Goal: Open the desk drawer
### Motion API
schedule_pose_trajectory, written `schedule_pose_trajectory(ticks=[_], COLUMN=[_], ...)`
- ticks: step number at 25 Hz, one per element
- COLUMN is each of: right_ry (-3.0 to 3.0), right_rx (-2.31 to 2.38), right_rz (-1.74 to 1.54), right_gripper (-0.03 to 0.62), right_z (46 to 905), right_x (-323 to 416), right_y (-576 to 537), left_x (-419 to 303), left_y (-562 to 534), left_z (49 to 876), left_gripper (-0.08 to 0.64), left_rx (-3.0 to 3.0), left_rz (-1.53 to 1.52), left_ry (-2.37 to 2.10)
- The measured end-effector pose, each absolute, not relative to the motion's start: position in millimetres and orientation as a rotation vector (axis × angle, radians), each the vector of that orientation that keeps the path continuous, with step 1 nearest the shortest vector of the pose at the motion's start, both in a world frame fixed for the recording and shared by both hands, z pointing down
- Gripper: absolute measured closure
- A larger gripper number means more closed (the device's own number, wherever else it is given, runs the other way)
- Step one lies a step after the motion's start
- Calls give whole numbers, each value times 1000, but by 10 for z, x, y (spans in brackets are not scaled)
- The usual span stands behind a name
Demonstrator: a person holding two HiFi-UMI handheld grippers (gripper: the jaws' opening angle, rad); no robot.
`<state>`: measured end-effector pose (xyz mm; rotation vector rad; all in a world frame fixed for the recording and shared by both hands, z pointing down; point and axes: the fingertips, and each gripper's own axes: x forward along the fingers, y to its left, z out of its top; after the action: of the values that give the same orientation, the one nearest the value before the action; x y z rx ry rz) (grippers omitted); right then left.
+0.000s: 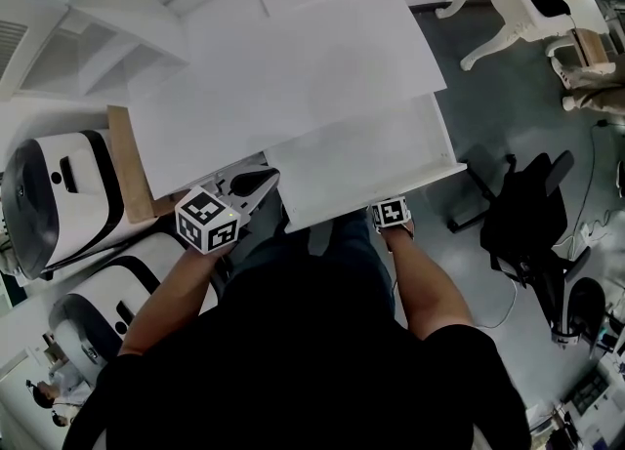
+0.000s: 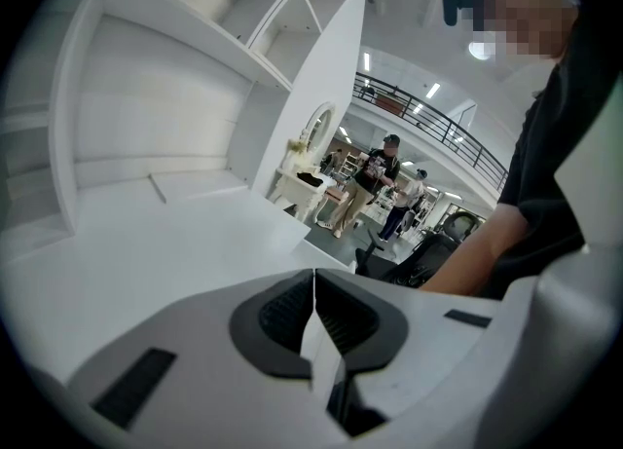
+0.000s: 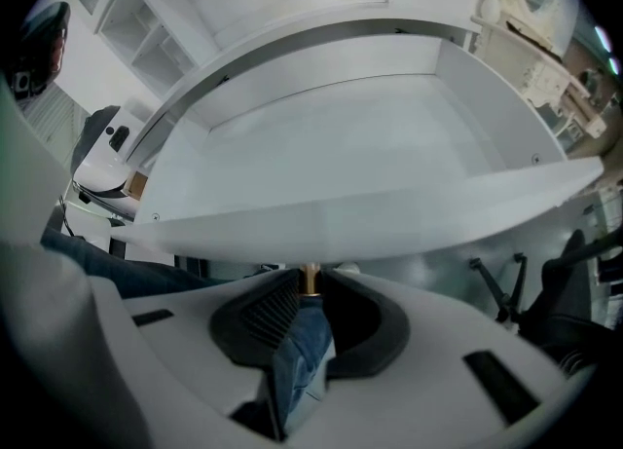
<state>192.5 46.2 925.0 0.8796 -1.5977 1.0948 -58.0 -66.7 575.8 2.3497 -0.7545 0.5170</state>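
The drawer (image 1: 361, 160) stands pulled out from the desk (image 1: 273, 67), at centre frame in the head view. The right gripper (image 3: 310, 293) is clamped on the brass knob (image 3: 310, 279) at the drawer's front panel, lower centre of its own view. The left gripper (image 1: 256, 184), just left of the drawer, has its jaws pressed together on nothing

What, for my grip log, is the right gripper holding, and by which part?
The drawer, by the brass knob on its front, pinched between the jaws.
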Motion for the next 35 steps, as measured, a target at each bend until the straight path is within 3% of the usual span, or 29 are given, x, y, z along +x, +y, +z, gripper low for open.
schedule_pose_trajectory(ticks=[5, 10, 23, 35], right_ry=[-1586, -1586, -1645, -1838], right_rx=[944, 969, 1168, 1297], right_rz=[1145, 1139, 1191, 1041], right_gripper=[508, 552, 580, 583], right_z=[9160, 9029, 8465, 7590], right_x=[1972, 2068, 2240, 2087], right_y=[525, 609, 398, -219], left_x=[-581, -535, -460, -352], left_y=[-725, -776, -1015, -1204], left_z=[5742, 5700, 5517, 5213], left_gripper=[548, 548, 548, 548], left_rx=[2353, 2369, 2440, 2530], left_rz=[501, 479, 449, 423], left_ry=[-754, -740, -699, -654])
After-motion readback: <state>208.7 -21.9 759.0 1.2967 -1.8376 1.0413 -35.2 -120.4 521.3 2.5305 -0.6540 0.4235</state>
